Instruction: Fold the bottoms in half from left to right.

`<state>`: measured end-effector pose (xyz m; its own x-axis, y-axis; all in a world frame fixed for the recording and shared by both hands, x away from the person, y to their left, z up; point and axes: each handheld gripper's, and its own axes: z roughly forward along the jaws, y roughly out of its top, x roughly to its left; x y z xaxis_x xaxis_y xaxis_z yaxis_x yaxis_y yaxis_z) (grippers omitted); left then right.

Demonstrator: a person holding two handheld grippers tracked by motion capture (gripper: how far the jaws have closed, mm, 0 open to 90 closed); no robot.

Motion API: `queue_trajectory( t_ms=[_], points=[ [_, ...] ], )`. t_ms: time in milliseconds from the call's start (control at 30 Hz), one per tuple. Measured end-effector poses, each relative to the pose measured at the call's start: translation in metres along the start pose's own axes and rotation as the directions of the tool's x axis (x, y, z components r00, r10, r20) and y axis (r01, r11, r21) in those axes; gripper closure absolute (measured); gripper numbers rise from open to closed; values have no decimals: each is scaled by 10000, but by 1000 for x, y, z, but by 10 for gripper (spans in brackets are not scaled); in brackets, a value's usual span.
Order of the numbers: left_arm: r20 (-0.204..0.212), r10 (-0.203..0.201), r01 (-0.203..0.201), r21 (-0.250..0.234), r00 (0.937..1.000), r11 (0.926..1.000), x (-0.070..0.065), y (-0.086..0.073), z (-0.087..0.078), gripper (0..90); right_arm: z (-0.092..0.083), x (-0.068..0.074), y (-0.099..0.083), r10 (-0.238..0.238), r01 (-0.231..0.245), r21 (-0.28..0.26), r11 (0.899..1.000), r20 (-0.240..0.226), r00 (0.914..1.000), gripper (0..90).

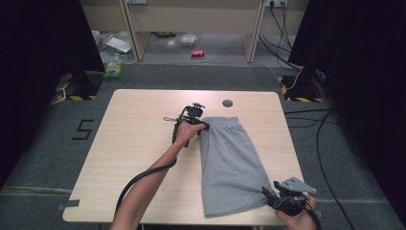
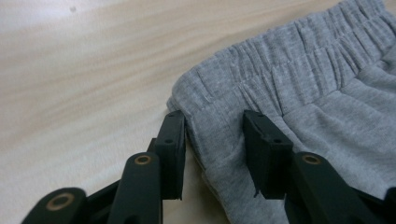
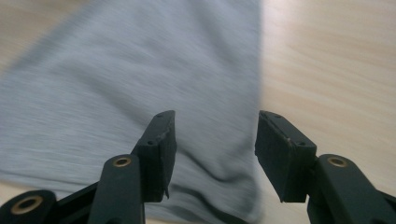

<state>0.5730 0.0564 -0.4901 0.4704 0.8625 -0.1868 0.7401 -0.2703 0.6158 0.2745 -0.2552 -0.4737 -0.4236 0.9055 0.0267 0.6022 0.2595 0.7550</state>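
A pair of grey shorts lies folded lengthwise on the light wooden table, elastic waistband at the far end. My left gripper is at the waistband's left corner. In the left gripper view its jaws straddle that corner of the shorts: one pad stands at the cloth's edge, the other over the fabric, with a wide gap between them. My right gripper is at the near right hem corner. In the right gripper view it stands open above the blurred shorts, gripping nothing.
A round grey grommet sits in the tabletop just beyond the waistband. The right hand is at the table's near edge. Off the table, stand bases and cables lie on the floor at both sides.
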Motion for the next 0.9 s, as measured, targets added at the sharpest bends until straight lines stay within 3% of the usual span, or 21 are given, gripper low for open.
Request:
queue_trajectory(
  t_ms=[133, 233, 333, 500, 600, 733, 900],
  points=[
    [-88, 58, -58, 54, 9999, 10000, -1, 2, 1, 582, 5, 23, 4, -243, 223, -225, 9995, -906, 9956, 457],
    [42, -139, 140, -119, 9999, 9998, 2, 1, -7, 497, 14, 45, 6, -689, 667, -190, 9976, -1570, 9852, 453],
    [281, -256, 258, -43, 9993, 9997, 3, 0, -14, 429, 21, 64, 9, -927, 875, -345, 9956, -2005, 9753, 450],
    [505, -213, 216, -66, 9985, 9997, 1, -1, -24, 397, 35, 94, 12, -1337, 1269, -431, 9910, -2494, 9591, 450],
    [492, -197, 197, 4, 9986, 9998, 0, -3, -24, 409, 44, 109, 12, -1535, 1506, -321, 9881, -2834, 9466, 450],
    [411, -180, 167, 299, 9990, 9994, -1, -9, -12, 449, 51, 126, 12, -1696, 1716, -222, 9849, -3199, 9322, 448],
    [-30, 305, -304, 305, 9995, 9991, -5, -10, -2, 547, 59, 147, 9, -2019, 2139, -73, 9768, -3638, 9093, 443]
  ],
)
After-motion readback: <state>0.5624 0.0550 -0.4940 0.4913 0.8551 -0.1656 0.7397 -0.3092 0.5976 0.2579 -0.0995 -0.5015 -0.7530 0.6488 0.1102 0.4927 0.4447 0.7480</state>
